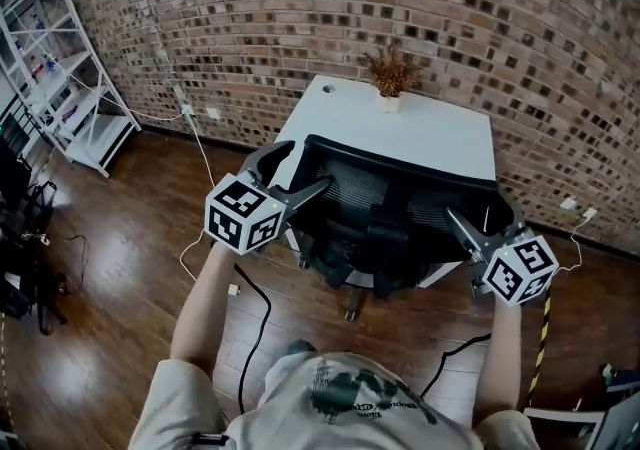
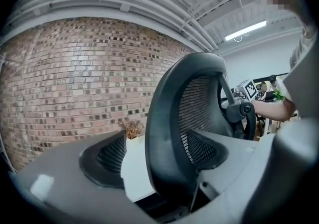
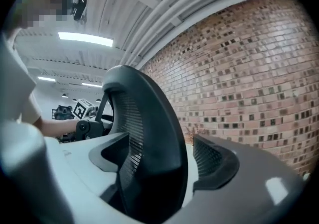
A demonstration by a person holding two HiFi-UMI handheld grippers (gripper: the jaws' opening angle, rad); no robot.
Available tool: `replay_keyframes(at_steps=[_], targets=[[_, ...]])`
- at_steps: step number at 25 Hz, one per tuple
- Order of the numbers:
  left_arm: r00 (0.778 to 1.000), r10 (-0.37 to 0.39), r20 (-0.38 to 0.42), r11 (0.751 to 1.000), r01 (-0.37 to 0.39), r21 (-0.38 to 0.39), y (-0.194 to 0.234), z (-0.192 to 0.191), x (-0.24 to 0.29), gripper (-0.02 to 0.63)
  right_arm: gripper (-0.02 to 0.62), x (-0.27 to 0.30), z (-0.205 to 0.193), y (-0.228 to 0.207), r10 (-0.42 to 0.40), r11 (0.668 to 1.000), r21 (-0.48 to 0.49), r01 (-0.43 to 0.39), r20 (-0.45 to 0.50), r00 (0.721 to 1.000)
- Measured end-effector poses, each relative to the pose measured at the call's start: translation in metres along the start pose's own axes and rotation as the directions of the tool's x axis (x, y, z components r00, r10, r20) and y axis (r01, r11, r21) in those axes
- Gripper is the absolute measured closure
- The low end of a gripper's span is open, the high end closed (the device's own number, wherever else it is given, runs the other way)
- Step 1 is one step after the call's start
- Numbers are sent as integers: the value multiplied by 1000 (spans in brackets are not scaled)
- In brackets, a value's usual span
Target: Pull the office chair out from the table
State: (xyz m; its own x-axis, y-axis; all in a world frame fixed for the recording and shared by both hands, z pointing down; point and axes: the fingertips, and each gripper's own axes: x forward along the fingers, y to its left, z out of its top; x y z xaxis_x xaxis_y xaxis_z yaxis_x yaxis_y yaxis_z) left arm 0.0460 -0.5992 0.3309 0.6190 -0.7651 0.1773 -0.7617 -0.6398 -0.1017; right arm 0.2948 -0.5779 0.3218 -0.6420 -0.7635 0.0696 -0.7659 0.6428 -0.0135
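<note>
From the head view, the office chair [image 1: 395, 213] stands close against the near edge of the white table [image 1: 420, 133], its backrest towards me and its base on the wooden floor [image 1: 130, 238], so I judge the pull has not begun. My left gripper [image 1: 302, 166] is at the backrest's left rim and my right gripper [image 1: 482, 223] at its right rim, about level with each other. In the left gripper view the jaws are spread wide, with the dark rim of the backrest [image 2: 167, 118] standing upright between them. It runs nearer the right-hand pad [image 2: 204, 151]; whether that pad touches the mesh I cannot tell. In the right gripper view the jaws are likewise spread, and the backrest rim [image 3: 159, 138] passes between them, closer to the left-hand pad and apart from the other. To do this well, I would seat each claw deeper over the solid frame, not the mesh, and pinch both sides firmly. Then I would draw both hands back evenly so the chair rolls straight without swivelling. I would keep the pull level, since a tilted tug could tip the backrest or slip the pads off.
</note>
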Motion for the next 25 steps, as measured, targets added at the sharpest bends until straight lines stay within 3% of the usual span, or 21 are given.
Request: replay_keyframes(at_steps=[6, 9, 10, 25], targets=[[993, -114, 8, 993, 114, -22, -4, 3, 4, 223, 210, 12, -1, 1, 63, 998, 3, -63, -14, 998], [987, -156, 24, 988, 156, -15, -10, 2, 7, 284, 243, 14, -2, 6, 93, 996, 14, -93, -18, 995], [987, -159, 30, 987, 159, -12, -11, 2, 8, 298, 275, 14, -3, 7, 101, 995, 15, -101, -22, 995], [993, -92, 79, 995, 94, -15, -17, 1, -2, 299, 279, 9, -5, 13, 85, 996, 18, -85, -22, 996]])
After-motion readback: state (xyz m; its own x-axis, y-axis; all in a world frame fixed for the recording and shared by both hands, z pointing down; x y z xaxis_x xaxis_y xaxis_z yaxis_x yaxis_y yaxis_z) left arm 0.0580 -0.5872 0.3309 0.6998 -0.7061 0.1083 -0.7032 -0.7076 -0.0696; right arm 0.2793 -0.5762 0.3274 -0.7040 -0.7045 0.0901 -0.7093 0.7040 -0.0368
